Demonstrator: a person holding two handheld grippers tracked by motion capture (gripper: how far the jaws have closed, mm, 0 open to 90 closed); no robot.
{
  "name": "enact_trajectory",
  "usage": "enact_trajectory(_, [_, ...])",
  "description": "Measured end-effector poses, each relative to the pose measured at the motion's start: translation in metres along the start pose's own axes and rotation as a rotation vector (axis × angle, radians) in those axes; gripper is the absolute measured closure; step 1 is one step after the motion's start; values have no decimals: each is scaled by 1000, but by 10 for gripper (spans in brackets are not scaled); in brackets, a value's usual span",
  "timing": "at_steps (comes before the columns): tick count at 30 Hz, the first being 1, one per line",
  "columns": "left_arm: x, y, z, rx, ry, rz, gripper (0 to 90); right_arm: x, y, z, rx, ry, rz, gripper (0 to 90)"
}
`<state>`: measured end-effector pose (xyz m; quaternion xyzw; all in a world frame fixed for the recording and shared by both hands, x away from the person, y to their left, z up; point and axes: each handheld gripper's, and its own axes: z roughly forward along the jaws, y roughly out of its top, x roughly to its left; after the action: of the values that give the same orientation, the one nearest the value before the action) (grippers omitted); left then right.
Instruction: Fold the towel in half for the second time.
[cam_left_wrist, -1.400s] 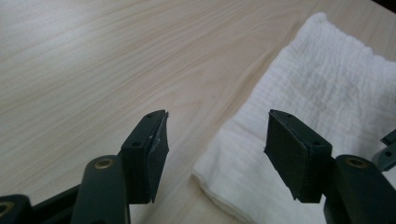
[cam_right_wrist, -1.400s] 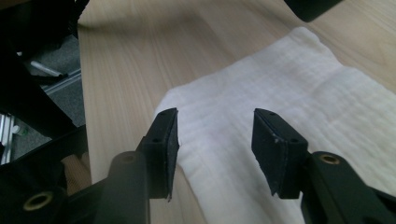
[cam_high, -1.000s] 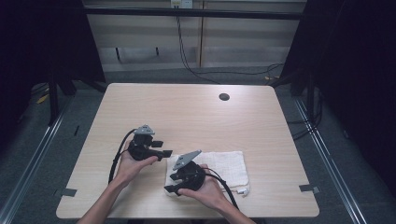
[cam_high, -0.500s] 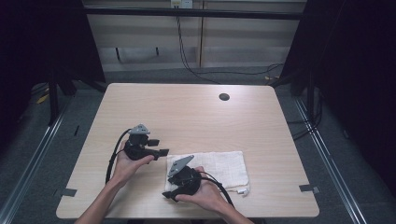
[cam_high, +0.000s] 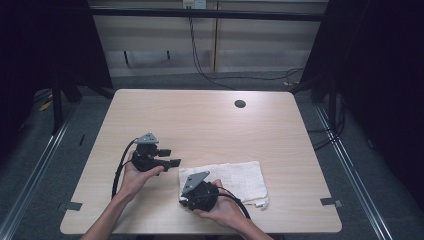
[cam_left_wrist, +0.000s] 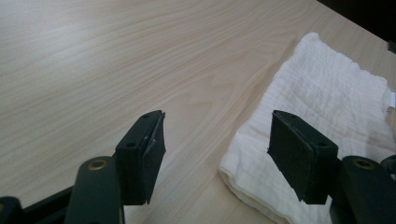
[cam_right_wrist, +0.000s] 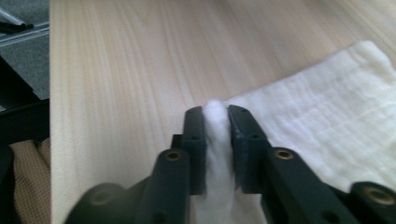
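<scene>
A white folded towel (cam_high: 235, 179) lies flat on the near right part of the wooden table (cam_high: 210, 125). My right gripper (cam_high: 184, 201) sits at the towel's near left corner. In the right gripper view its jaws have just been closing, and the right gripper (cam_right_wrist: 215, 116) is shut on a pinched-up fold of the towel (cam_right_wrist: 336, 107). My left gripper (cam_high: 170, 157) rests on the table just left of the towel. In its own view the left gripper (cam_left_wrist: 217, 140) stands open with bare wood between the pads, and the towel (cam_left_wrist: 327, 102) edge lies beside the right pad.
A dark round hole (cam_high: 240, 104) sits in the table's far right part. Grey tape marks (cam_high: 74, 205) stick at the near corners. Cables (cam_high: 200, 55) run across the floor behind the table. Dark curtains stand on both sides.
My right gripper has shifted slightly toward the near edge, onto the towel's left corner. The left hand and its gripper have stayed in place.
</scene>
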<state>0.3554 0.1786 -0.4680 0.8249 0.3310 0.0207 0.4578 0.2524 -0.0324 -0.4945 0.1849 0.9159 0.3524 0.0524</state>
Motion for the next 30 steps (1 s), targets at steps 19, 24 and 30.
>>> enact_trajectory(19, [-4, -12, 29, 176, -31, 25, 538, -8, -5, 1, -53, 50, 108, 824])
enact_trajectory(24, [-1, -15, 31, 176, -39, 10, 508, -9, -4, 1, -47, 56, 131, 823])
enact_trajectory(30, [-5, -15, 35, 180, -77, 5, 538, -9, -4, 1, -46, 60, 132, 822])
